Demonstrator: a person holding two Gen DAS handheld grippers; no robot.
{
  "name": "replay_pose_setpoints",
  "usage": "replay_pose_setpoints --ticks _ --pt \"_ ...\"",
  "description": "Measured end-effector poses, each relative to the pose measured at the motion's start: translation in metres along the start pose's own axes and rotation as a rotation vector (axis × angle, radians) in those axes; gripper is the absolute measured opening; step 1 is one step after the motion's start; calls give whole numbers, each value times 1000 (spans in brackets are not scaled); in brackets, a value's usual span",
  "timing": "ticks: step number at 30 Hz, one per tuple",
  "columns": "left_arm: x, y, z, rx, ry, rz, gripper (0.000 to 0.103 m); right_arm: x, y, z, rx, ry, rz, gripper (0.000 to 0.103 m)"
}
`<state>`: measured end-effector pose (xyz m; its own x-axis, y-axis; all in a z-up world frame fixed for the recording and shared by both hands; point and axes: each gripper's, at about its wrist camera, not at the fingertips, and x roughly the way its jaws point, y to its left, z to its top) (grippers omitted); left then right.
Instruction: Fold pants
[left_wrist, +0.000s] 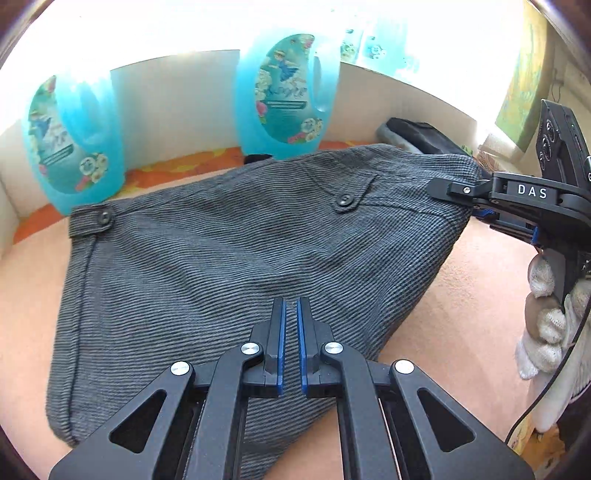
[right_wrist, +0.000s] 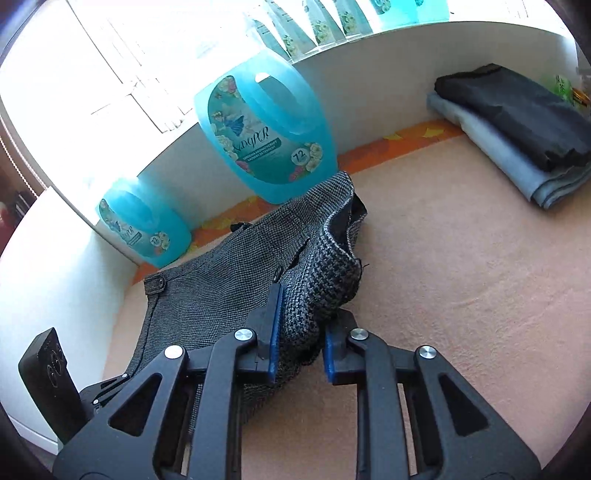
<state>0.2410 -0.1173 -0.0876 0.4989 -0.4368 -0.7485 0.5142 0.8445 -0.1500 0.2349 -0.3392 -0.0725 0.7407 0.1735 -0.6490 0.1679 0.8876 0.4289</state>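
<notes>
Grey woven pants (left_wrist: 229, 266) lie on the beige surface, waistband toward the back wall, with two dark buttons on it. My left gripper (left_wrist: 291, 306) sits over the pants' near part with its jaws nearly closed; whether they pinch fabric I cannot tell. My right gripper (right_wrist: 310, 306) is shut on the right corner of the pants (right_wrist: 317, 280), bunched and lifted between its blue pads. It also shows in the left wrist view (left_wrist: 458, 192), held by a gloved hand (left_wrist: 546, 295).
Two blue detergent bottles (left_wrist: 74, 140) (left_wrist: 288, 92) stand against the white back wall. A stack of folded clothes (right_wrist: 517, 129) lies at the back right. An orange patterned strip (right_wrist: 406, 140) runs along the wall. The beige surface (right_wrist: 461, 277) spreads to the right.
</notes>
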Motion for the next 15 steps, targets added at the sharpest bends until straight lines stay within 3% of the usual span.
replay_pose_setpoints --ticks 6,12,15 --pt "-28 52 -27 -77 -20 74 5 -7 55 5 -176 -34 -11 18" --pt "-27 87 -54 -144 48 79 5 -7 115 1 -310 -44 37 15" --pt "-38 102 -64 -196 27 75 5 -2 147 -9 -397 -32 62 15"
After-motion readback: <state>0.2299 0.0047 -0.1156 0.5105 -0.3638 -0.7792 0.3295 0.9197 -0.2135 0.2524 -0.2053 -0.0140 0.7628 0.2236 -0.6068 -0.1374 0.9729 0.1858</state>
